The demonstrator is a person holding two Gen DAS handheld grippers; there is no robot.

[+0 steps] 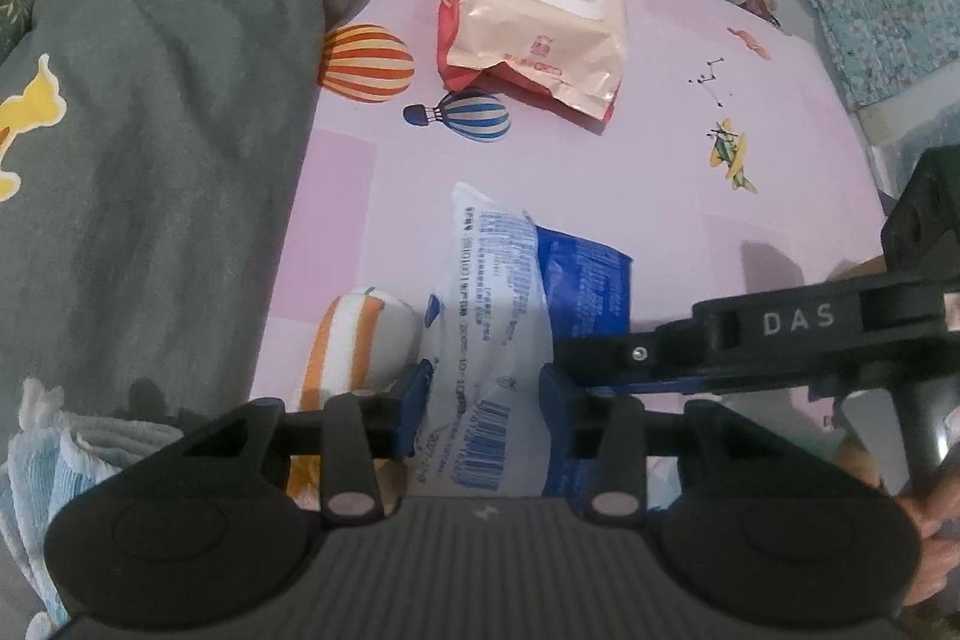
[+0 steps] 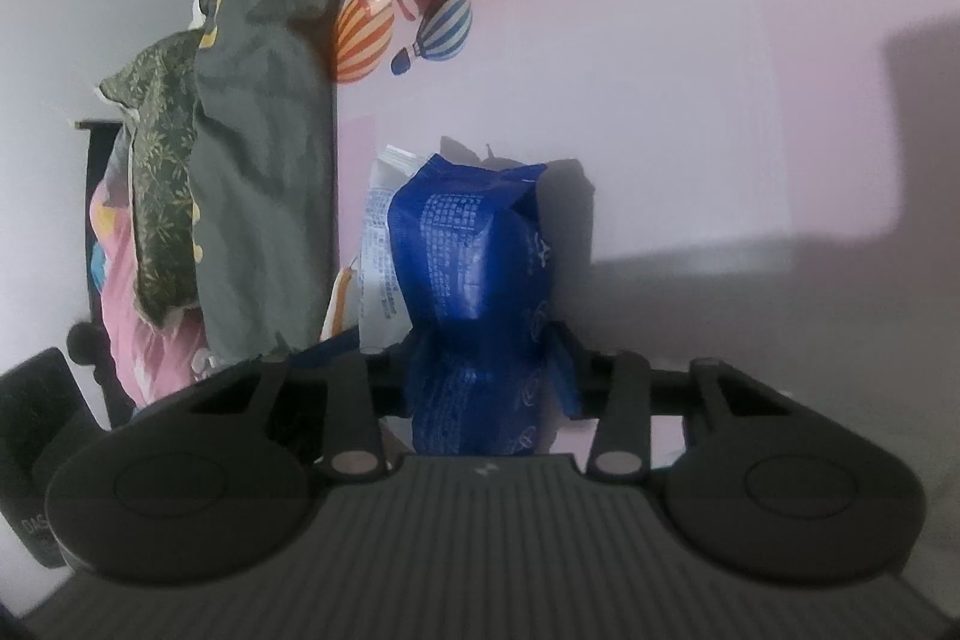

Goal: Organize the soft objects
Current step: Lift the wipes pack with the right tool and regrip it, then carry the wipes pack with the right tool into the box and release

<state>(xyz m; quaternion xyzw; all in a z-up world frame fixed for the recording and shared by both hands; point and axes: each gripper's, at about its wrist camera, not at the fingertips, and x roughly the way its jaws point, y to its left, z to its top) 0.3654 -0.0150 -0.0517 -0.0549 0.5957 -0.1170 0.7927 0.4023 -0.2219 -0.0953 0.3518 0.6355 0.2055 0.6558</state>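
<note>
On the pale pink sheet printed with striped hot-air balloons and small aeroplanes (image 1: 690, 58) lies a soft plastic pack (image 1: 510, 292), white on one side and deep blue on the other, crinkled and pinched in at the waist. Both sets of tongs are clamped on it: the left tongs (image 1: 483, 400) squeeze the white side, which carries blue small print too fine to read and a barcode, while the right tongs (image 2: 486, 370) grip the blue side, covered in pale lettering and small round emblems I cannot make out. "DAS" stands in white on the right tool's black arm. Just beside the pack sits a rolled orange-and-white striped towel (image 1: 360, 346); farther off lies a cream-and-red wipes packet with a flip lid (image 1: 534, 10), its writing blurred.
</note>
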